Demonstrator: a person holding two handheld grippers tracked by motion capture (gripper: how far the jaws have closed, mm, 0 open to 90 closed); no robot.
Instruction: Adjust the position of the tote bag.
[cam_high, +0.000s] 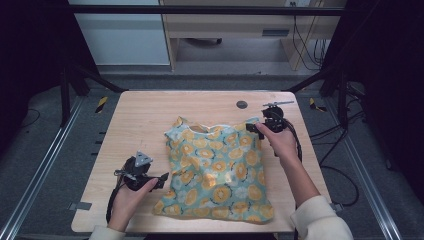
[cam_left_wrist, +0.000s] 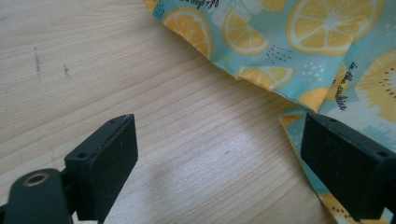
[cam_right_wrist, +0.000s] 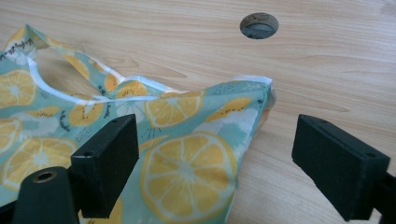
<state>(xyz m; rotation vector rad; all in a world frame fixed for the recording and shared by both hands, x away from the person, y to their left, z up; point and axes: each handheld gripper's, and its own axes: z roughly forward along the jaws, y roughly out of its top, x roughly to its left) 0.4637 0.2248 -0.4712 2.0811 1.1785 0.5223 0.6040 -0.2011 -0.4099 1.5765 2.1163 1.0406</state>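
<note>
Lying flat at frame centre for folding: lemon-print garment (cam_high: 217, 170); left gripper (cam_high: 161, 180) and right gripper (cam_high: 256, 129) flanked it, jaws apart, empty.

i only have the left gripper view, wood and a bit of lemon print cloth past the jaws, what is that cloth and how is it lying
Observer: It is a lemon-print garment spread flat on the wooden table, neckline at the far side.
Operator: where's the other gripper
Observer: The right gripper is at the garment's far right shoulder corner.
Operator: is it holding the cloth
Observer: No. In the right gripper view its jaws stand wide apart, with the shoulder corner lying loose on the table beyond them.
Operator: anything else on the table
Observer: A round cable hole sits in the tabletop just beyond that corner.
</note>
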